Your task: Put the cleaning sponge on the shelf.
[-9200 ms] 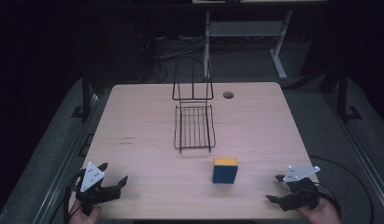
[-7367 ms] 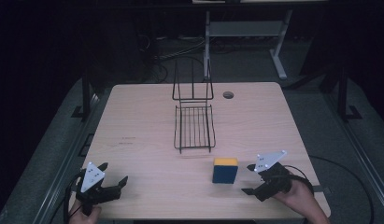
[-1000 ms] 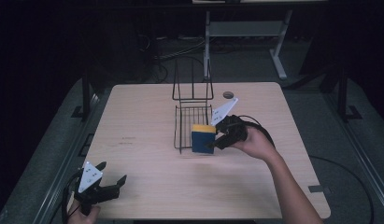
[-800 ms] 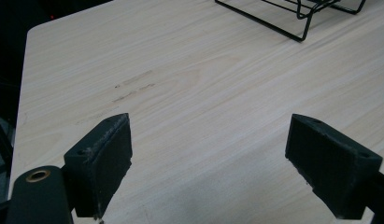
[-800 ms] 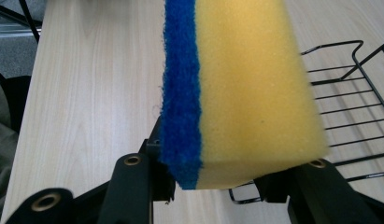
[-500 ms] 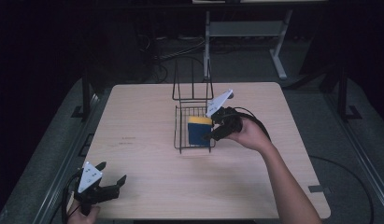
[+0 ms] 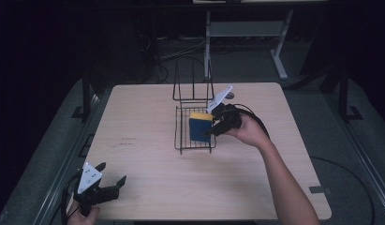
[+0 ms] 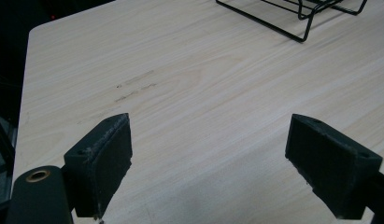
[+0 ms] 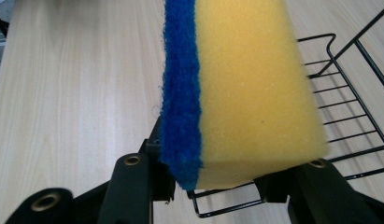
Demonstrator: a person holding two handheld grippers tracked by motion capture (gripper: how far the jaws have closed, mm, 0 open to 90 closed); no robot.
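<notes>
The right claw (image 7: 213,127) was clamped on a sponge (image 7: 200,127), its jaws closed against the sponge's two broad faces, the blue scouring layer on one side and the yellow foam on the other. It held the sponge on edge, over the wire rack (image 7: 195,143) that lay in the middle of the bench (image 7: 143,117). In the right gripper view the sponge (image 9: 245,88) stood up between the jaws with the rack's (image 9: 348,107) wires beneath and beyond it. That upright hold probably suited lowering it into the tray part, narrow edge first, between the side wires. Whether the sponge touched the wires yet could not be told.

The left claw (image 7: 108,187) sat low near the bench's near left corner, jaws spread wide with nothing between them, well apart from the rack. In the left gripper view bare wood showed between its pads (image 8: 108,163). It looked parked out of the way, since one claw was enough for so light a thing
</notes>
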